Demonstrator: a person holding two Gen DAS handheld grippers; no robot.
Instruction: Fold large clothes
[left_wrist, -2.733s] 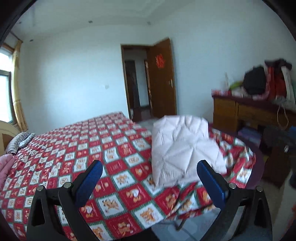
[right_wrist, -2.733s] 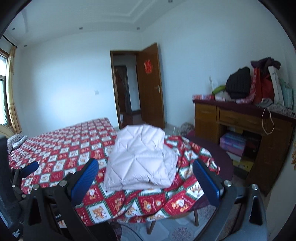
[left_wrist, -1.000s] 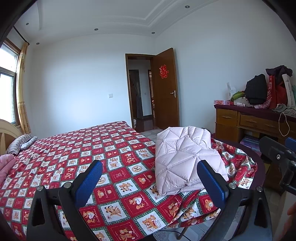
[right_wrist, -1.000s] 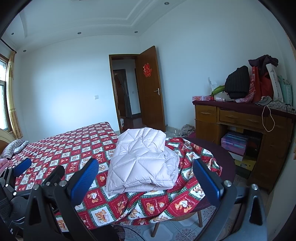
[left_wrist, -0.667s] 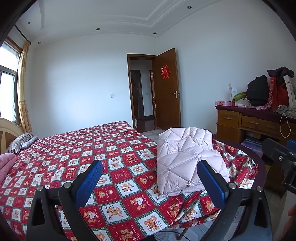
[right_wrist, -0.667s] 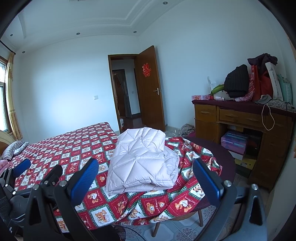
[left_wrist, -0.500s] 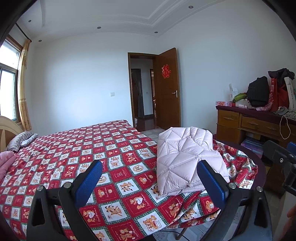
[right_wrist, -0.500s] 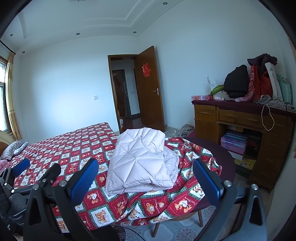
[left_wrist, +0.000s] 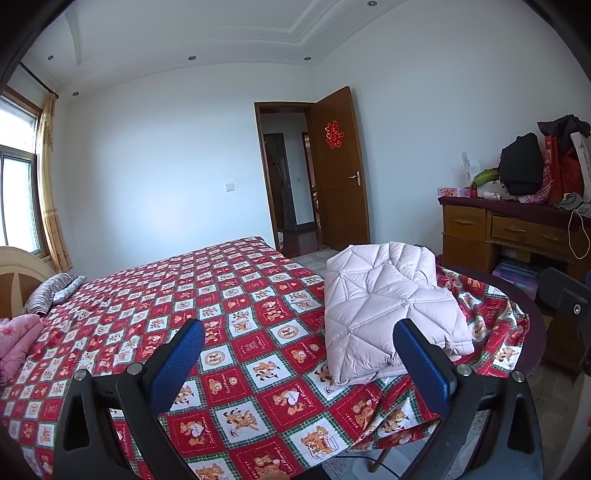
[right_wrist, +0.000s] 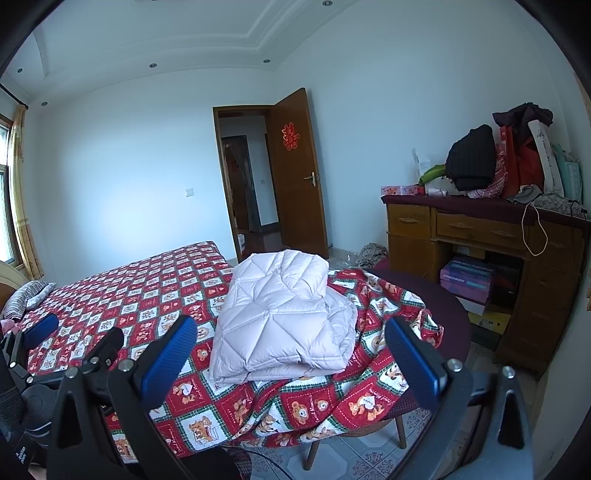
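A pale pink quilted jacket (left_wrist: 384, 306) lies folded in a neat stack on the red patterned sheet (left_wrist: 207, 306) near the bed's foot corner; it also shows in the right wrist view (right_wrist: 280, 314). My left gripper (left_wrist: 299, 362) is open and empty, held back from the bed, the jacket beyond its right finger. My right gripper (right_wrist: 291, 354) is open and empty, also held back, with the jacket between and beyond its fingers. The left gripper's body shows at the lower left of the right wrist view (right_wrist: 55, 354).
A wooden desk (right_wrist: 480, 236) piled with bags and clothes stands against the right wall. A round dark table (right_wrist: 454, 317) sits under the sheet's corner. An open door (left_wrist: 340, 177) is at the back. Pillows (left_wrist: 51, 291) lie at the bed's head.
Both grippers have drawn back and tilted up a little from the folded jacket; the view has steadied. The jacket has not moved. Both stay open.
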